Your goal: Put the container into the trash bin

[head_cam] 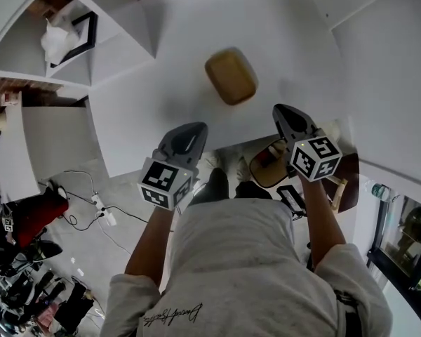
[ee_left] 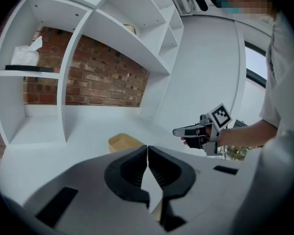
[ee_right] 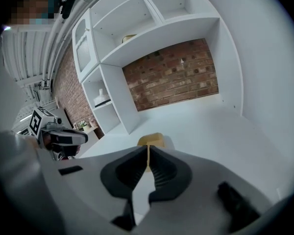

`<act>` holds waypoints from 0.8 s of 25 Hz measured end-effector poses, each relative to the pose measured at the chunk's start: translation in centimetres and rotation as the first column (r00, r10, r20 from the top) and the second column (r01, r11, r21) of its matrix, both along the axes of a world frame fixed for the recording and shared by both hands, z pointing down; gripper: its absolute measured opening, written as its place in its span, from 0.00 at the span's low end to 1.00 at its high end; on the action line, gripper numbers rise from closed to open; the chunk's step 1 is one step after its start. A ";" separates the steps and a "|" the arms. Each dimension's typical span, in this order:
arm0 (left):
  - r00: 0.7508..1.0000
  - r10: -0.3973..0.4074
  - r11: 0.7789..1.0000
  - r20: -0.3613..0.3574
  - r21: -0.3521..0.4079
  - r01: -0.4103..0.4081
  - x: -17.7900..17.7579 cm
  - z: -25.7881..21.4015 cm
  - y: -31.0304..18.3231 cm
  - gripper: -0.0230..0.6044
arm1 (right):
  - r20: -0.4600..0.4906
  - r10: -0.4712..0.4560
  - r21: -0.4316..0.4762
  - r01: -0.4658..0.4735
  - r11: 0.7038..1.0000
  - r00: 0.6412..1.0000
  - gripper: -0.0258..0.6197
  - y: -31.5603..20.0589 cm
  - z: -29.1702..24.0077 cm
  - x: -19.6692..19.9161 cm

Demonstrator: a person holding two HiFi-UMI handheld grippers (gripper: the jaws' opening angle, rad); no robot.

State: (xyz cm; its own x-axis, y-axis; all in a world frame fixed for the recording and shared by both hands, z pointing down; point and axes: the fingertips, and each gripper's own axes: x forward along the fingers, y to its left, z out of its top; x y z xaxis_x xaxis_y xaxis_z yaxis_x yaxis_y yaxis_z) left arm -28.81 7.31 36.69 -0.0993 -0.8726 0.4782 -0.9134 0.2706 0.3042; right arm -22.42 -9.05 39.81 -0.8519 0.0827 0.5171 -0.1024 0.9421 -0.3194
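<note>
Left hand-held gripper [ee_left: 147, 150], right hand-held gripper [ee_right: 148, 150] closed; container [head_cam: 231, 76] beyond; shirt script [head_cam: 172, 314] illegible.

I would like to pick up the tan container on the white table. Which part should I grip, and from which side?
Probably the rim on its near side, approached from the front edge of the table with the right gripper, which points at the container. It sits flat and low with rounded corners, so a straight stretch of rim holds better. Open the shut jaws first.

Container [ee_right: 152, 138] partly behind R hand-held gripper [ee_right: 147, 147]
</note>
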 end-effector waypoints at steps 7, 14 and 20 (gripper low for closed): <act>1.000 0.005 1.000 -0.004 -0.006 -0.005 -2.2 1.4 -1.1 0.07 | -0.058 -0.003 0.008 0.004 1.000 0.998 0.09 -0.4 2.9 -2.1; 1.000 -0.007 1.000 -0.003 -0.014 0.007 -3.8 2.6 -2.0 0.07 | -0.087 0.000 0.001 0.000 1.000 0.996 0.09 -1.1 5.0 -3.6; 1.000 -0.019 1.000 -0.010 -0.017 0.019 -4.4 3.4 -2.3 0.06 | -0.112 0.001 -0.006 -0.002 1.000 0.994 0.09 -1.5 6.7 -4.6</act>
State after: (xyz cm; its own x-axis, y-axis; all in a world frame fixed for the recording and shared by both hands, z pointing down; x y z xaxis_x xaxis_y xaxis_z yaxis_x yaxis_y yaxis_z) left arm -33.26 5.00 40.07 -0.1111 -0.8624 0.4939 -0.9050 0.2932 0.3082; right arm -27.01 -10.56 46.48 -0.7889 0.0850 0.6086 -0.1391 0.9400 -0.3117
